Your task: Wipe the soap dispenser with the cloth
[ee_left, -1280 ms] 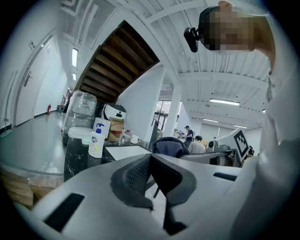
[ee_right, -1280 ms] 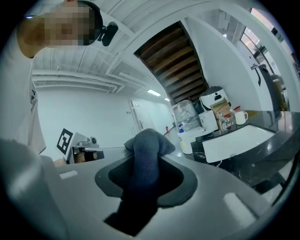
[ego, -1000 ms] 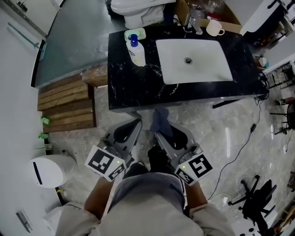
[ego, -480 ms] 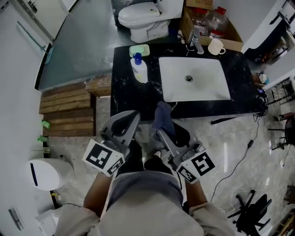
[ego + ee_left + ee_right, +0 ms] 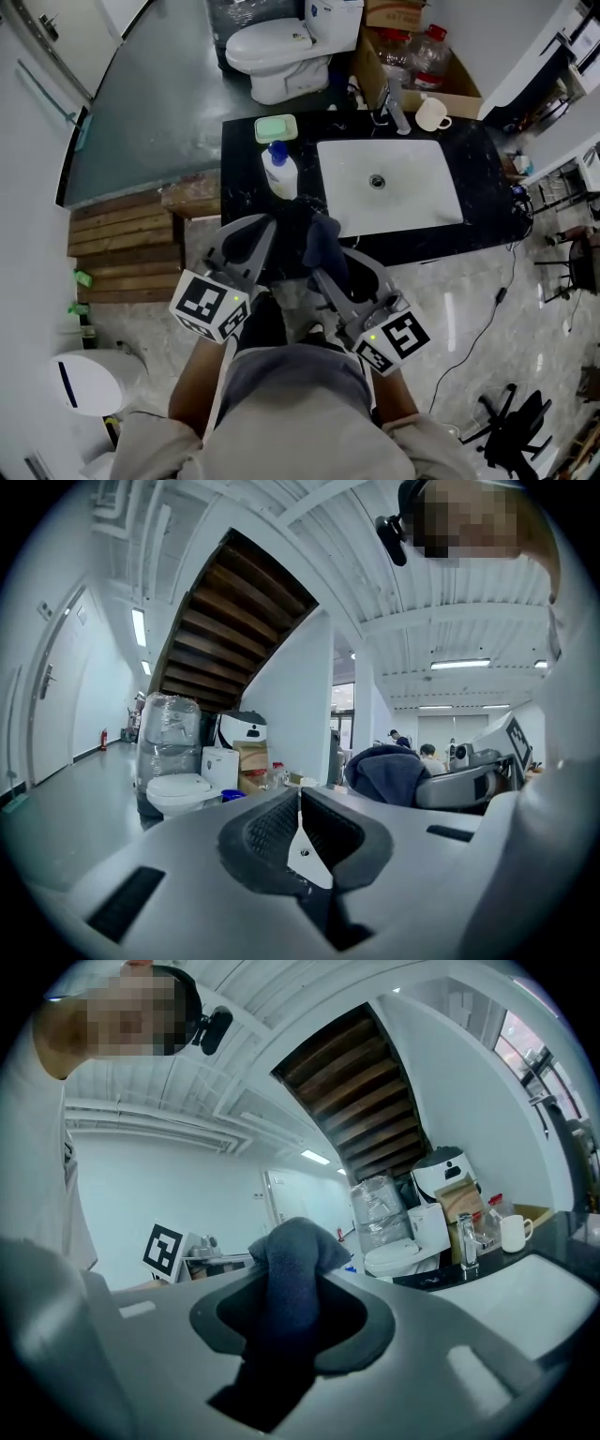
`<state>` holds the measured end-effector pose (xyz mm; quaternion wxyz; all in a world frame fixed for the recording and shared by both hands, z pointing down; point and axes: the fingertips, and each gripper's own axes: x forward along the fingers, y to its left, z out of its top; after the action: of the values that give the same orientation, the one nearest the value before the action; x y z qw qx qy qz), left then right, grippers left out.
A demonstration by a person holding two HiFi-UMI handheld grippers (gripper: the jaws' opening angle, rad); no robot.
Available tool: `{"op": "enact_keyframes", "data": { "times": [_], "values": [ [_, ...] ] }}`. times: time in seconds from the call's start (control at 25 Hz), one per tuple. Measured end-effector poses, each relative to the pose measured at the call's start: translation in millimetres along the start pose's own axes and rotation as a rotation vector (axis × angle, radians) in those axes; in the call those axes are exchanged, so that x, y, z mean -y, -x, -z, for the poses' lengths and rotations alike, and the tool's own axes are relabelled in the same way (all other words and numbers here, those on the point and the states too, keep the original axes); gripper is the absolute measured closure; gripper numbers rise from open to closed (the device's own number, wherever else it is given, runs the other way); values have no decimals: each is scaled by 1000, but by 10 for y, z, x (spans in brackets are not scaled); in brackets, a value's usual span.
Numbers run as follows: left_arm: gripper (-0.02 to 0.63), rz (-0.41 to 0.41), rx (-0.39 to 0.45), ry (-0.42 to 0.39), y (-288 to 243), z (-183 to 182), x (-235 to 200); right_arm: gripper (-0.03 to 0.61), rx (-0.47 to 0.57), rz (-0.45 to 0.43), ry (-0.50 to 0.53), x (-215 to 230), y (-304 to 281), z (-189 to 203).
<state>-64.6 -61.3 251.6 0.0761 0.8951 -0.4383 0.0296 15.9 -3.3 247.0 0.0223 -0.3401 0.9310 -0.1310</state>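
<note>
**While the cloth sits in the jaws, the soap bottle waits by the sink**

Since the soap dispenser (image 5: 279,172) looks like a thin plastic bottle with a blue pump on top, I think it is light and easy to knock over. It stands up on the black counter (image 5: 246,202), just left of the white sink (image 5: 417,202) and right next to a green soap dish (image 5: 276,128). Its sides look smooth, so they may be slippy. I would hold it round the fat white middle. The pump is a bad place to hold, as it could push down and squirt.

The cloth (image 5: 286,1269) is dark blue, soft and floppy. The right gripper (image 5: 292,1314) is clamped on it, and a bunch sticks up past the tips. That bunch is the good part to rub with. The left gripper (image 5: 300,803) has its jaws pressed together with nothing in them, so it must open before it can steady the bottle. Both grippers are at the front edge of the counter, apart from the bottle.

The counter top is hard, dark and shiny, so the bottle might slide. A tap (image 5: 394,98) and a mug (image 5: 431,114) stand behind the sink. A toilet (image 5: 272,47) and a cardboard box (image 5: 412,56) are further back. The floor (image 5: 469,309) is pale, glossy tile.
</note>
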Motion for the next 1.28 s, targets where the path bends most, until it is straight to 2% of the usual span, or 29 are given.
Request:
{"op": "enact_keyframes", "data": {
  "times": [0.36, 0.72, 0.92, 1.08, 1.28],
  "values": [
    [611, 76, -52, 52, -457, 175, -749, 459, -20, 117, -37, 240, -556, 27],
    [604, 195, -113, 42, -832, 381, -1073, 459, -43, 261, -49, 364, -934, 87],
    [547, 235, -145, 30, -967, 484, -1192, 458, -37, 341, -56, 428, -977, 130],
    [452, 244, -185, 5, -1096, 565, -1227, 457, -43, 362, -71, 510, -989, 171],
    [428, 278, -203, -43, -1235, 573, -1165, 457, -44, 352, -94, 667, -1064, 200]
  ]
}}
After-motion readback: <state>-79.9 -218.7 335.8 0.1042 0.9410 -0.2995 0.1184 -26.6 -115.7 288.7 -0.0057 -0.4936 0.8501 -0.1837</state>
